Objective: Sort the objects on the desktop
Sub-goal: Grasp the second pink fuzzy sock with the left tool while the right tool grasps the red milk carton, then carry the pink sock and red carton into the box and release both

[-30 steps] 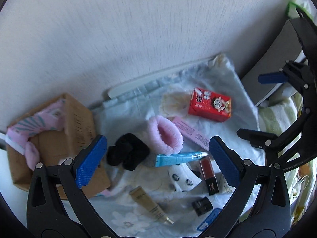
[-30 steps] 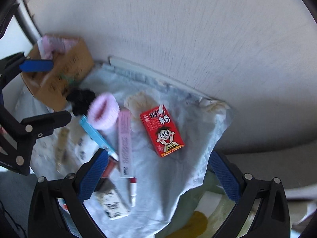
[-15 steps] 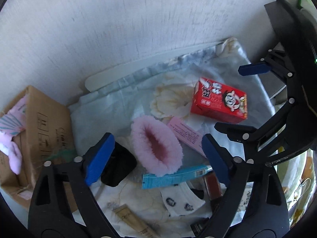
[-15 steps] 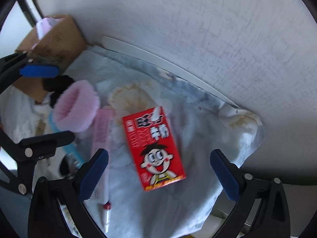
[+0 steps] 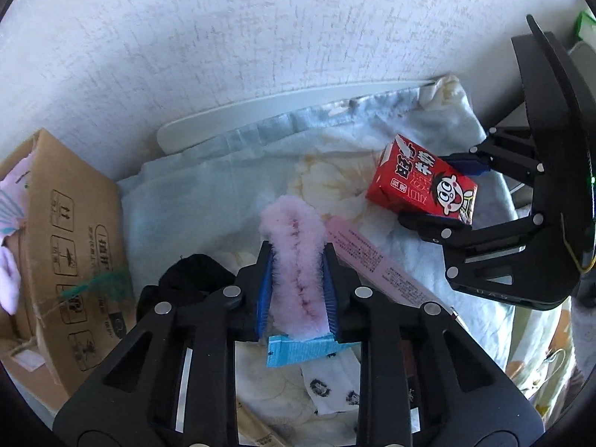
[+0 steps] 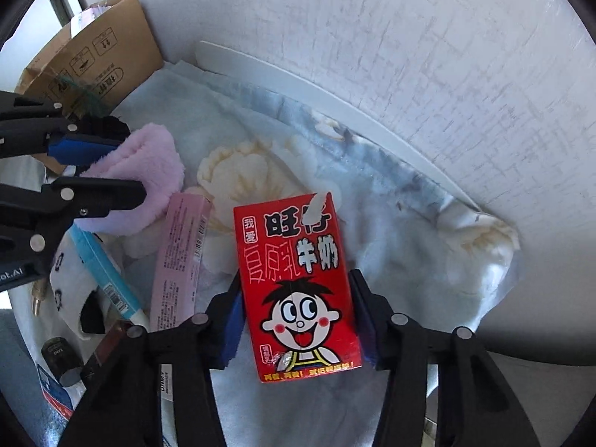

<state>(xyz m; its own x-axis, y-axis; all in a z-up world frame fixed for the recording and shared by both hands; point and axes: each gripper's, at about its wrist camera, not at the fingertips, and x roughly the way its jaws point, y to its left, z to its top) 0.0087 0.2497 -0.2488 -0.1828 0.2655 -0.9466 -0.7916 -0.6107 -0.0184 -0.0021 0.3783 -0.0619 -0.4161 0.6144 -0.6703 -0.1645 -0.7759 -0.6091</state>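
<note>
My left gripper (image 5: 297, 290) is shut on a pink fluffy scrunchie (image 5: 294, 249), squeezing it flat on the pale blue floral cloth (image 5: 208, 186). In the right wrist view the scrunchie (image 6: 145, 171) sits between the left gripper's fingers (image 6: 85, 149). My right gripper (image 6: 298, 320) is shut on a red milk carton (image 6: 298, 283) with a cartoon face, lying on the cloth. In the left wrist view the carton (image 5: 421, 182) sits between the right gripper's fingers (image 5: 465, 164).
A cardboard box (image 5: 63, 231) holding pink fabric stands at the left by the wall. On the cloth lie a black scrunchie (image 5: 186, 279), a long pink box (image 6: 182, 257), a blue tube (image 6: 104, 272), a panda-print sachet (image 5: 327, 383) and small cosmetics (image 6: 59, 357).
Both grippers moved down and forward and closed: the left onto the pink scrunchie, the right onto the red carton. Both were open and above the cloth before.
</note>
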